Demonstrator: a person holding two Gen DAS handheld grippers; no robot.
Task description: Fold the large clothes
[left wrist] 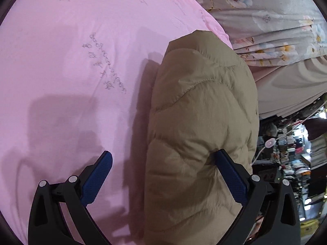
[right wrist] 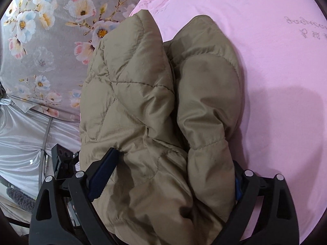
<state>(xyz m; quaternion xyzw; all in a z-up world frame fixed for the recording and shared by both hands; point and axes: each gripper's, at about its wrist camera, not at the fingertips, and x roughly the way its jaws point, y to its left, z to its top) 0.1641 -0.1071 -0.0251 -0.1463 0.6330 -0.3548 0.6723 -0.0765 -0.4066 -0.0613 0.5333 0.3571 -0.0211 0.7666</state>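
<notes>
jacket: tan quilted puffer jacket (left wrist: 202, 122), bunched into a long roll on the pink sheet (left wrist: 71, 71) – at the sheet's edge beside the floral bedding (right wrist: 40, 40).
left gripper (left wrist: 163, 175): jaws spread wide. Right finger (left wrist: 231, 173) pressed into the jacket's side, left finger (left wrist: 98, 175) over bare sheet, clear of the fabric. Not a grip.
right gripper (right wrist: 173, 173): jaws wide, straddling the bulk. Jacket fills the gap between them; left pad (right wrist: 106, 171) touches fabric, right pad mostly hidden under a fold. Cannot tell whether the pads clamp or just bracket it – I read it as released.
long axis: in both views the roll runs straight away from the cameras, roughly along the fingers' pointing line.
key relation: jacket sits centred in the right gripper, but off to the right side of the left one. Right hand is better placed for any re-grip.
my read: the fold looks set down; next move likely squares or presses the bundle.
risk: puffy fill springs back, so the lobes may splay open.
</notes>
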